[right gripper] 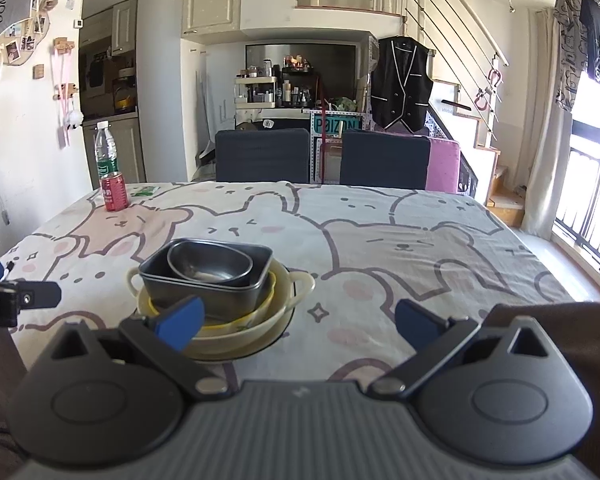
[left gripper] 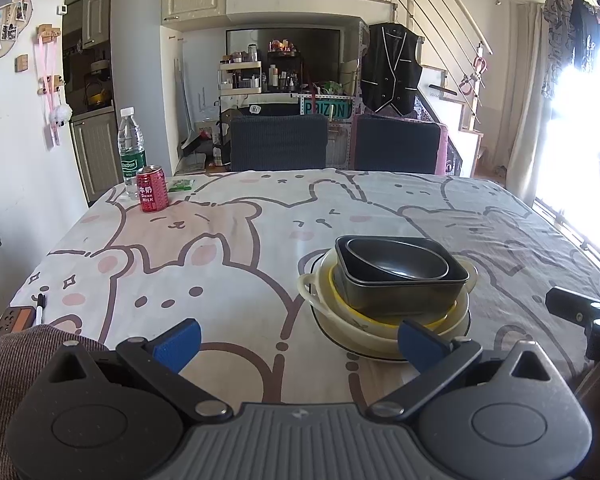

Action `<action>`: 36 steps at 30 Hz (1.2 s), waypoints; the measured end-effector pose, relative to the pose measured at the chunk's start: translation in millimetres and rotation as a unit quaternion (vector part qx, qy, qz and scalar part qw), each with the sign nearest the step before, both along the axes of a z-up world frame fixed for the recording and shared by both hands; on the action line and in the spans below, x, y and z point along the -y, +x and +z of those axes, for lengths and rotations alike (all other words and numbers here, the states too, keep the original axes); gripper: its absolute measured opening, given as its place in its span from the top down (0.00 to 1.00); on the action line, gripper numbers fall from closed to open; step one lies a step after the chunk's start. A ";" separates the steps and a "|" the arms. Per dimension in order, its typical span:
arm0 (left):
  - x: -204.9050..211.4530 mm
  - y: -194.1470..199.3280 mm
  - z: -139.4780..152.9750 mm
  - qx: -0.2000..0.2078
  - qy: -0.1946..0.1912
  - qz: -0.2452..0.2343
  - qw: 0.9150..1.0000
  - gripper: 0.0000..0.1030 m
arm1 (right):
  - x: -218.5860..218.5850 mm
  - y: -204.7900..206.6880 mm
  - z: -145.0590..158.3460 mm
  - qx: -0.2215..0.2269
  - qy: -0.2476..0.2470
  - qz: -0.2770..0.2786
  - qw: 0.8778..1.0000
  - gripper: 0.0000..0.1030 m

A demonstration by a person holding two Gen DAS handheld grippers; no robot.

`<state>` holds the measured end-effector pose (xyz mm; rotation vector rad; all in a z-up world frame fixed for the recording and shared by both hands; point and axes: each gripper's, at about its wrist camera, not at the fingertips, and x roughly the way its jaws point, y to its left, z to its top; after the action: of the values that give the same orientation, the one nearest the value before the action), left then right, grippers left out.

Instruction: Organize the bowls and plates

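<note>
Two grippers face one nested stack of dishes on the table (left gripper: 260, 216), which is covered with a cartoon-animal cloth. We hold the left gripper (left gripper: 298, 338) and the right gripper (right gripper: 298, 318) released, blue pads spread wide, nothing between them.

The stack sits toward the near edge of the table, roughly midway between its left and right edges. From the bottom up we identify a flat plate (left gripper: 380, 354) with a dark rim line, a cream two-handled bowl (left gripper: 364, 332), a yellow-rimmed bowl (left gripper: 388, 320), a dark rectangular pan (left gripper: 396, 292), and a dark oval dish (left gripper: 396, 260) inside the pan. In the right wrist view the oval dish (right gripper: 210, 262) lies tilted in the pan (right gripper: 204, 292).

Relation governing the next move: the stack lies ahead and to the right of the left gripper, with the right blue pad (left gripper: 418, 342) overlapping the near rim of the cream bowl in that view. From the right gripper it lies ahead and to the left, with the left blue pad (right gripper: 180, 320) overlapping the stack. We judge both grippers about equally near. The long axis of the pan and oval dish runs roughly left to right, across both approach lines, so a grasp on either short end suits the gripper on that side.

A red drink can (left gripper: 152, 190) and a water bottle (left gripper: 131, 152) stand at the far left corner, well apart from the stack.
</note>
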<state>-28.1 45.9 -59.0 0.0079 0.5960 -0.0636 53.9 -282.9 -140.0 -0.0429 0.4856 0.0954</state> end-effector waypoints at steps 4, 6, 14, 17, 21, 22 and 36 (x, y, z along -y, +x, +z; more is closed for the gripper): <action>0.7 0.2 -0.3 -0.001 0.000 -0.001 1.000 0.00 | 0.2 -0.1 -0.3 0.000 0.000 0.000 1.000 0.00; 0.7 1.0 0.1 -0.001 0.000 -0.001 1.000 0.00 | 0.2 -0.3 -0.4 0.000 0.001 0.000 1.000 0.00; 0.9 0.8 0.0 0.000 0.001 0.000 1.000 0.00 | -0.5 -0.5 -0.7 0.000 0.003 -0.002 1.000 0.00; 0.9 0.7 0.0 0.000 0.000 0.000 1.000 0.00 | -0.7 -0.4 -0.6 0.000 0.003 -0.002 1.000 0.00; 1.1 0.6 0.0 0.000 0.001 0.000 1.000 0.00 | -1.1 -0.5 -0.9 -0.001 0.003 -0.002 1.000 0.00; 1.0 0.7 0.0 0.000 0.001 0.000 1.000 0.00 | -1.6 -0.5 -1.0 -0.001 0.003 -0.003 1.000 0.00; 1.2 0.5 -0.1 0.000 0.000 0.000 1.000 0.00 | -2.1 -0.5 -1.0 -0.001 0.003 -0.003 1.000 0.00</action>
<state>-27.6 44.8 -59.1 0.0082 0.5968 -0.0638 53.4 -280.7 -141.0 -0.0351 0.4874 0.0920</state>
